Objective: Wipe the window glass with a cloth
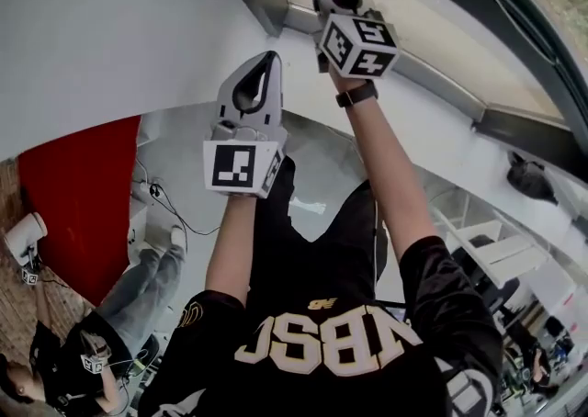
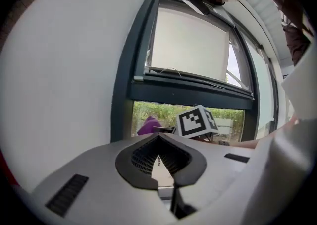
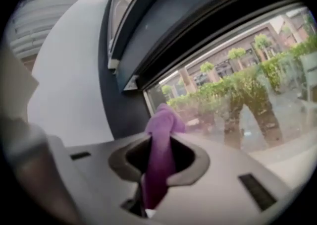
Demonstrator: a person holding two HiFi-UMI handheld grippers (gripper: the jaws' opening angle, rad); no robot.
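Purple cloth (image 3: 163, 120) soft, light, floppy. Pinched mid-fold in right gripper (image 3: 159, 143), loose end bunched at window glass (image 3: 237, 105) near dark frame (image 3: 124, 115) corner. Touching pane? Probably, hard to call. Left gripper (image 2: 159, 144) jaws together, empty. Deep bite keeps cloth from slipping.

Workroom, office or lab type.
Dark window frame (image 2: 188, 91) is meeting white wall (image 1: 110, 29); red panel (image 1: 83, 195), floor cables (image 1: 156, 192) and white shelving (image 1: 491, 245) are showing.
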